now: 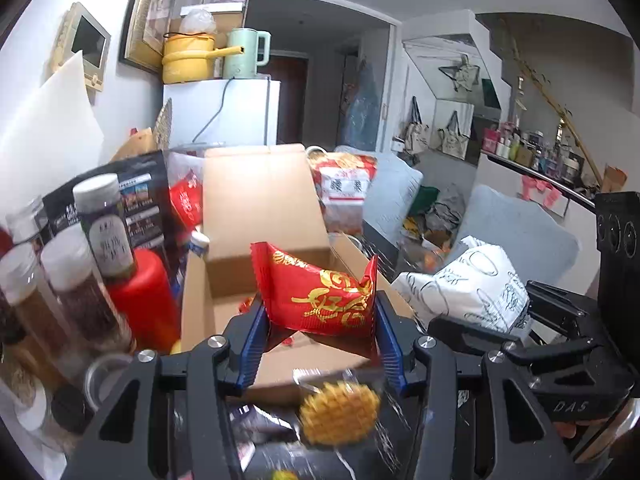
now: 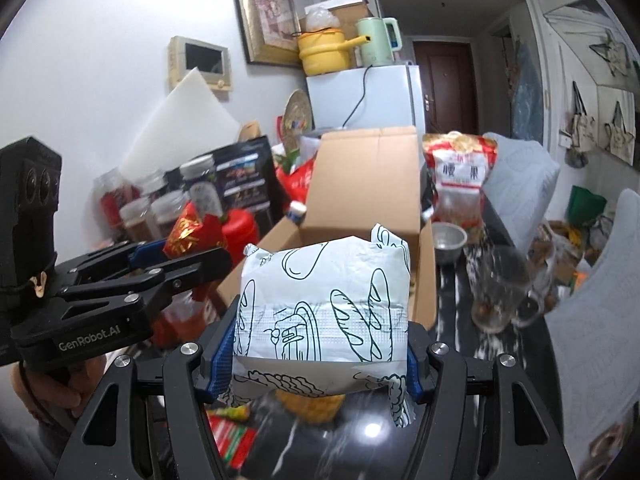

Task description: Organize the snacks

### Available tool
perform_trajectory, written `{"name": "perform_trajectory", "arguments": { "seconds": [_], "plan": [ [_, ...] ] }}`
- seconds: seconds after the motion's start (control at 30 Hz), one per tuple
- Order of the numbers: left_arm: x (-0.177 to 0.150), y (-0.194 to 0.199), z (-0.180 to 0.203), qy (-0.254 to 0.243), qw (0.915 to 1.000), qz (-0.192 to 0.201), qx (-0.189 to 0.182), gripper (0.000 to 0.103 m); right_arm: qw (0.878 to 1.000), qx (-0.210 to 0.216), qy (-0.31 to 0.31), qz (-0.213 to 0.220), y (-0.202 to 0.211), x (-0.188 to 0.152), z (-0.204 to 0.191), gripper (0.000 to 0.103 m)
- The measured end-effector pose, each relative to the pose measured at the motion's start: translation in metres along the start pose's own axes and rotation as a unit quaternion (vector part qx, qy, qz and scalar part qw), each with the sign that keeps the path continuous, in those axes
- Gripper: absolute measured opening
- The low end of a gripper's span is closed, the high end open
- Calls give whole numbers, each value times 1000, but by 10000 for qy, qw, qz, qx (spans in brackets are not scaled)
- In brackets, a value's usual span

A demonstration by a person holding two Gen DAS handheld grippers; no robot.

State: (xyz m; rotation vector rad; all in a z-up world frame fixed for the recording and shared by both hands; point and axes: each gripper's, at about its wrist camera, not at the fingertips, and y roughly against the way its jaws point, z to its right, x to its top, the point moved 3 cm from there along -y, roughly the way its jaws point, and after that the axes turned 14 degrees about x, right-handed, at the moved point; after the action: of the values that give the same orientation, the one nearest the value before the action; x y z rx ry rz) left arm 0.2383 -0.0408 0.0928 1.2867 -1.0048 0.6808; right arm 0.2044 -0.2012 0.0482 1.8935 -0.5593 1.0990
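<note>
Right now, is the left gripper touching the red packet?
Touching. The left wrist view shows the red packet pinched between the left gripper's blue pads, one pad pressing each side, above the open box.

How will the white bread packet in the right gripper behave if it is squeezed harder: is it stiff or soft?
The white bread packet looks soft: its puffed wrapper bulges between the right gripper pads, so harder squeezing would probably crush it. The crinkled ends suggest thin, floppy film. It seems light for its size.
</note>
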Motion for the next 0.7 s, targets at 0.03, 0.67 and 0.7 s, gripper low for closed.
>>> {"name": "perform_trajectory", "arguments": {
  "seconds": [0.03,0.67,0.7],
  "plan": [
    [3,-4,-1,13,10000,15,10,49,10000,-8,11,20,-3,4,3,65],
    [50,-106,-25,123,9995,40,294,49,9998,197,53,69,-94,68,57,65],
    [48,-114,-26,123,9994,-12,321,49,9998,180,33,18,-102,68,61,65]
  ]
}}
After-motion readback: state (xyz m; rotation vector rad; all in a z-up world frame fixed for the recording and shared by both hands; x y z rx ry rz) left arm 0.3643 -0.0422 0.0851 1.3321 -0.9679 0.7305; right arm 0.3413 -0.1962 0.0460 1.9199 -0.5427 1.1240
